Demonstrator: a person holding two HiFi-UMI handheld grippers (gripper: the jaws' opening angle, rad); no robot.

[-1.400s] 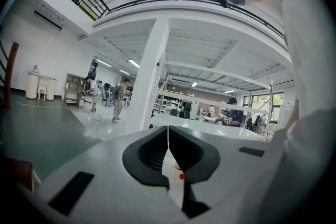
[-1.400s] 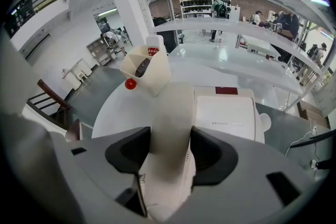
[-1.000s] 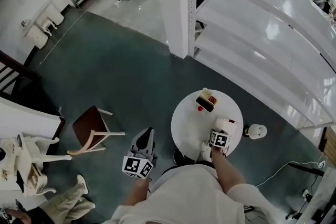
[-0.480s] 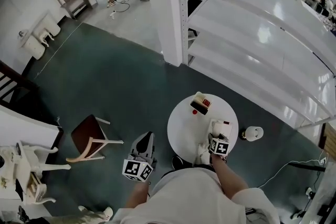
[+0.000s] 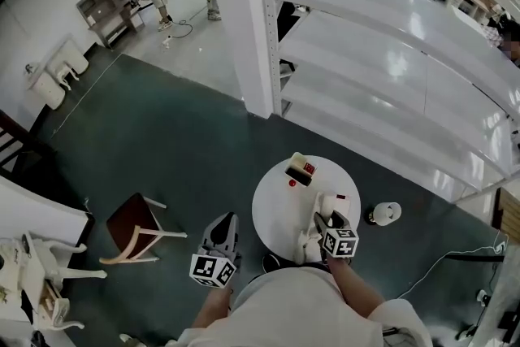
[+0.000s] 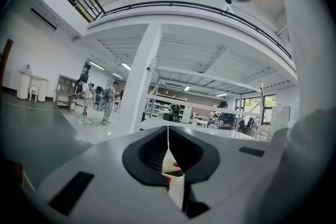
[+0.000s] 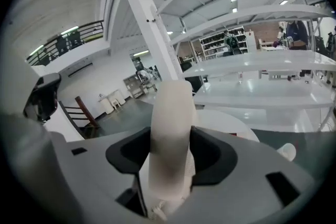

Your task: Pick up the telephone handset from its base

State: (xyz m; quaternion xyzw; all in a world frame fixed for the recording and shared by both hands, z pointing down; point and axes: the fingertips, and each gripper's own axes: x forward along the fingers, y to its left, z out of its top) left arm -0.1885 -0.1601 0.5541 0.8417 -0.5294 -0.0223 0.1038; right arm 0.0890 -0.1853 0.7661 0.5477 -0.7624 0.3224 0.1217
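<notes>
Over the near edge of the round white counter (image 5: 275, 203), the right gripper (image 7: 170, 155) has its jaws pinching the cream telephone handset (image 7: 170, 113) across its middle. That is a sensible hold, since the receiver then balances with neither end pulling it down. The handset stands upright between the jaws and appears clear of its base (image 5: 335, 203), which sits on the counter just beyond the gripper. A bit of coiled cord shows at the handset's lower end, which is probably why it is kept close to the base. The left gripper (image 6: 168, 152) hangs off to the side, away from the counter, with its jaws pressed together on nothing; the job seems to need one hand only. By count: one handset, one base, two grippers and one counter. The counter also carries one small box with a red face (image 5: 299, 169) and one red dot of a thing (image 5: 292, 184) (too small to name). On the floor stand one brown-seated chair (image 5: 134, 219) and one pale round object (image 5: 383, 213).
</notes>
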